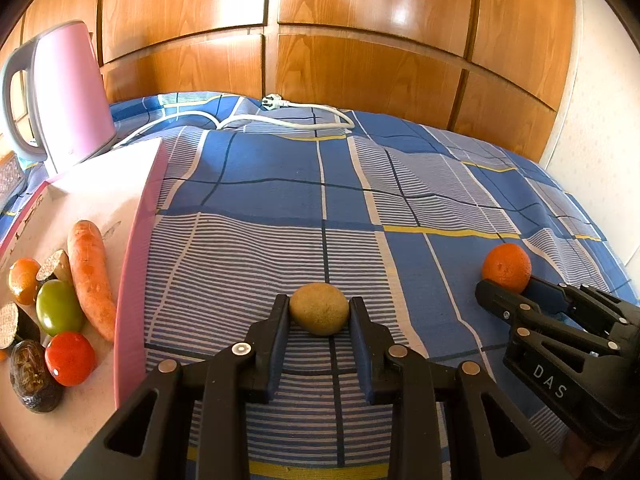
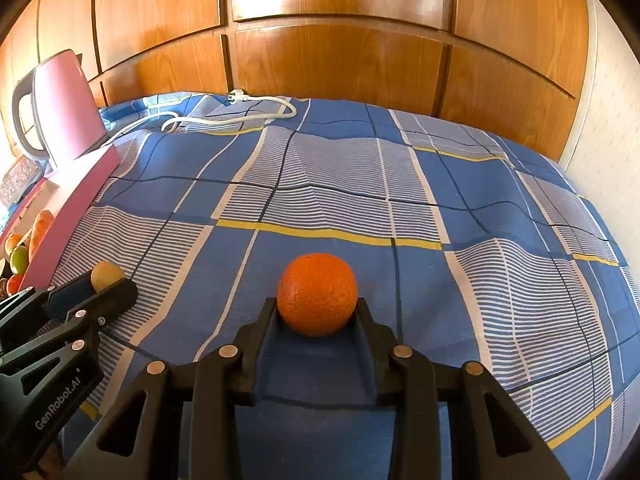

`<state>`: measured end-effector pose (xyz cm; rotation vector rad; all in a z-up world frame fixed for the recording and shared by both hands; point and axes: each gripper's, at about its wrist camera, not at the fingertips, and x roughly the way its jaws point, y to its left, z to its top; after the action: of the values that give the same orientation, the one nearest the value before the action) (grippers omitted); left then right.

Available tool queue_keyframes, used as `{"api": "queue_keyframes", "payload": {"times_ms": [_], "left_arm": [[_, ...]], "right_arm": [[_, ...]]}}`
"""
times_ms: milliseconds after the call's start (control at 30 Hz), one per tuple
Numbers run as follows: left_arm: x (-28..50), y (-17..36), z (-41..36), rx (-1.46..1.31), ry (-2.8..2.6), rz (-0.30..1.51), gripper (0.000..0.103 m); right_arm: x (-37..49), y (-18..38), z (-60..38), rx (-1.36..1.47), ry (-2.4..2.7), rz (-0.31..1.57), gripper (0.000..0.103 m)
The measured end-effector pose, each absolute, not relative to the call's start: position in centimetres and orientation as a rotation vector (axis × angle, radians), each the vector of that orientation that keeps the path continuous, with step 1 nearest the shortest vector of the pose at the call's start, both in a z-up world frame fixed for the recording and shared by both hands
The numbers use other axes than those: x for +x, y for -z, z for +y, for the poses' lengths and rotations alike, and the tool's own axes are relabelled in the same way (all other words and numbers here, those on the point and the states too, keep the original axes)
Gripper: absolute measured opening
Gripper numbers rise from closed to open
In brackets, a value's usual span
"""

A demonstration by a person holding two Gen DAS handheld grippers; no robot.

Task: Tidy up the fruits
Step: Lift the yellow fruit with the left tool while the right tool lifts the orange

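Observation:
My left gripper [image 1: 319,307] is shut on a brown kiwi [image 1: 319,309], its fingertips touching both sides, low over the blue checked cloth [image 1: 280,184]. My right gripper [image 2: 317,307] is shut on an orange [image 2: 317,294] in the same way. The right gripper [image 1: 505,285] and orange [image 1: 506,267] also show at the right of the left wrist view. The left gripper [image 2: 107,283] and kiwi [image 2: 106,275] show at the left of the right wrist view.
A pink-rimmed tray [image 1: 132,264] at left holds a carrot [image 1: 90,272], a green tomato [image 1: 58,310], a red tomato [image 1: 70,358], a small orange [image 1: 23,286] and dark pieces. A pink kettle [image 1: 68,96] stands behind it. A white power cord [image 1: 280,120] lies by the wooden cupboard doors [image 1: 360,40].

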<state>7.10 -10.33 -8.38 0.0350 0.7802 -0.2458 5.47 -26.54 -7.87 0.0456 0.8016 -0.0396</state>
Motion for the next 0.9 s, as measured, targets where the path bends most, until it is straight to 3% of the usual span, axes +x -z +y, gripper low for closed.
{"api": "queue_keyframes", "payload": {"times_ms": [900], "left_arm": [[5.1,6.8,-10.4,0.042,0.313,0.851,0.029]], "right_arm": [[3.5,7.3,-26.5,0.105,0.015,0.827,0.036]]}}
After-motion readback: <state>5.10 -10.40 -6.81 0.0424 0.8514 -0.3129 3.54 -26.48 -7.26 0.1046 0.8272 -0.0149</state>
